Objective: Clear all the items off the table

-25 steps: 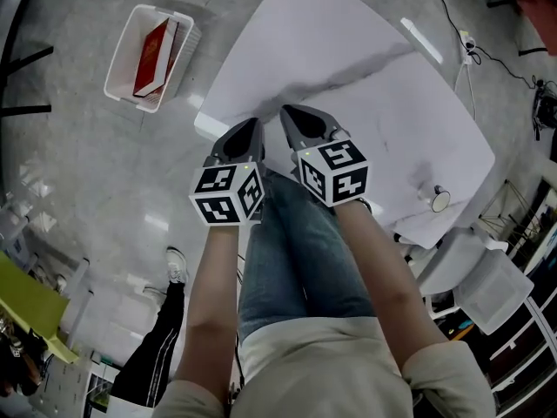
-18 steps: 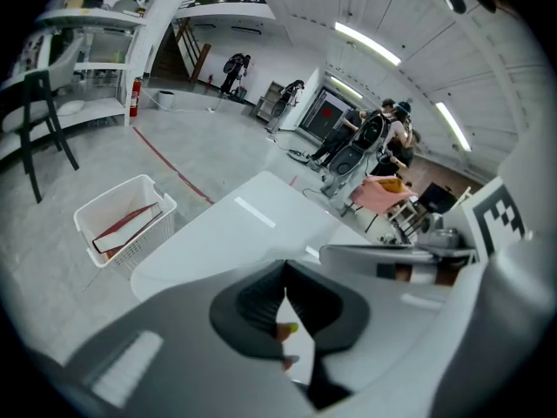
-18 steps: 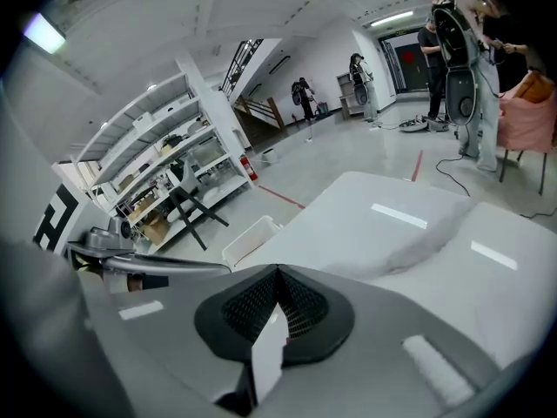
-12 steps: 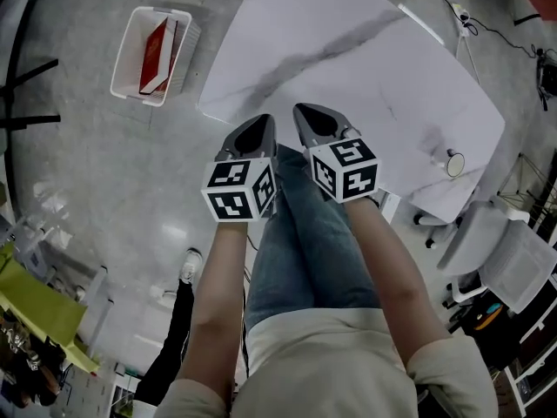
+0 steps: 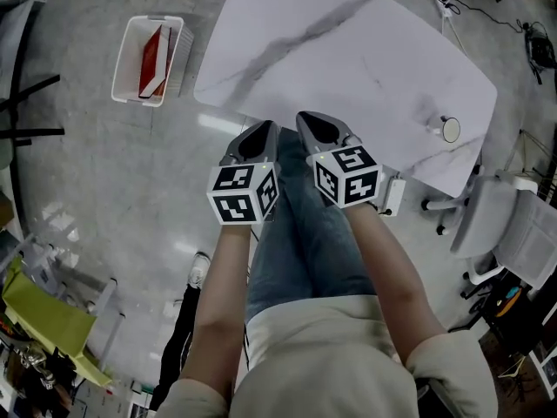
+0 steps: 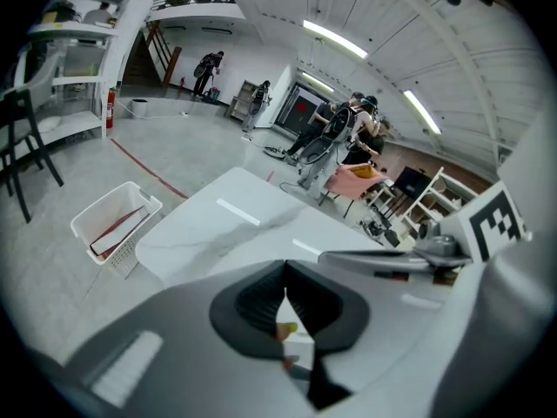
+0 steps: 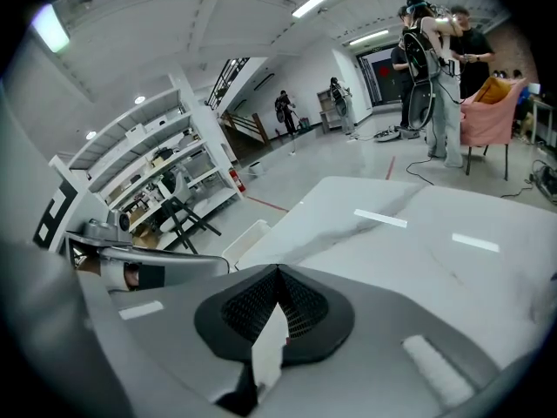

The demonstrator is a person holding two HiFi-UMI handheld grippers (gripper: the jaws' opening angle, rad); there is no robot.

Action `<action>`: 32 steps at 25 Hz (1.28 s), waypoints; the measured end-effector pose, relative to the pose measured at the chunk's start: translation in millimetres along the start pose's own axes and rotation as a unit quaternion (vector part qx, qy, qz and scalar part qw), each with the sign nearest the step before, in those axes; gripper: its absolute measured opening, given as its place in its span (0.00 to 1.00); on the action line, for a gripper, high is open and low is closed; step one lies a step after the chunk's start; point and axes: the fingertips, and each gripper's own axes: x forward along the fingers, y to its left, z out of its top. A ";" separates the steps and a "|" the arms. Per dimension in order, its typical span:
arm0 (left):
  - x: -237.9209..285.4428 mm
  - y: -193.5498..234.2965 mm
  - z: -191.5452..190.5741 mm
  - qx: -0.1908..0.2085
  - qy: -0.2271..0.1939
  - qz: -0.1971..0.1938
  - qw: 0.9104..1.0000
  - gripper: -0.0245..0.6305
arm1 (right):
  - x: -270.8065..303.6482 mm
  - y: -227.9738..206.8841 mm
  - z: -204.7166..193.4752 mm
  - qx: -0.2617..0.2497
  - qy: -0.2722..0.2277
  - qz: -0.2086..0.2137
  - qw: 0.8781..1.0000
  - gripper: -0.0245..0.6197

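Well over toward the right end of the table (image 5: 348, 50), close to its edge, sits a small round object (image 5: 450, 130), pale and disc-like; it is too small in the head view to say what it is. The table has a white top crossed by grey veins, and it fills the upper middle of that view.

Both tools are held side by side at the table's near edge, well apart from the round object. The left gripper (image 5: 259, 136) has its jaws clenched together with nothing between them; its own view shows the dark pads meeting in a point. The right gripper (image 5: 318, 124) is likewise clenched and empty, its tip just overlapping the table's edge in the head view. Each carries its marker cube, and the person's bare forearms run back from the cubes toward the camera. Blue jeans (image 5: 305, 233) show between and below the arms.

On the grey floor to the left of the table stands a white basket (image 5: 122, 72), well clear of both grippers. A red book (image 5: 153, 55) leans inside it.

A white chair (image 5: 513, 229) stands beyond the table's right end, and a cable (image 5: 474, 11) trails across the floor at the top right. At the lower left, another person's dark trouser leg and a white shoe (image 5: 201, 268) are visible. Through the right gripper view, white shelving (image 7: 148, 168) lines the wall and several people stand in the distance.
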 end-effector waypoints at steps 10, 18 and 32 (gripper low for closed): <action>-38.0 -64.7 -16.2 0.021 0.006 -0.026 0.999 0.05 | -83.6 5.3 -18.2 0.020 -0.015 -0.028 0.999 0.04; -44.2 -133.9 -25.8 0.052 0.023 -0.071 0.996 0.05 | -153.3 -15.7 -28.8 0.050 -0.035 -0.070 0.996 0.04; 0.2 -221.5 -48.7 0.105 0.062 -0.115 0.986 0.05 | -227.6 -119.7 -70.1 0.093 -0.060 -0.165 0.980 0.04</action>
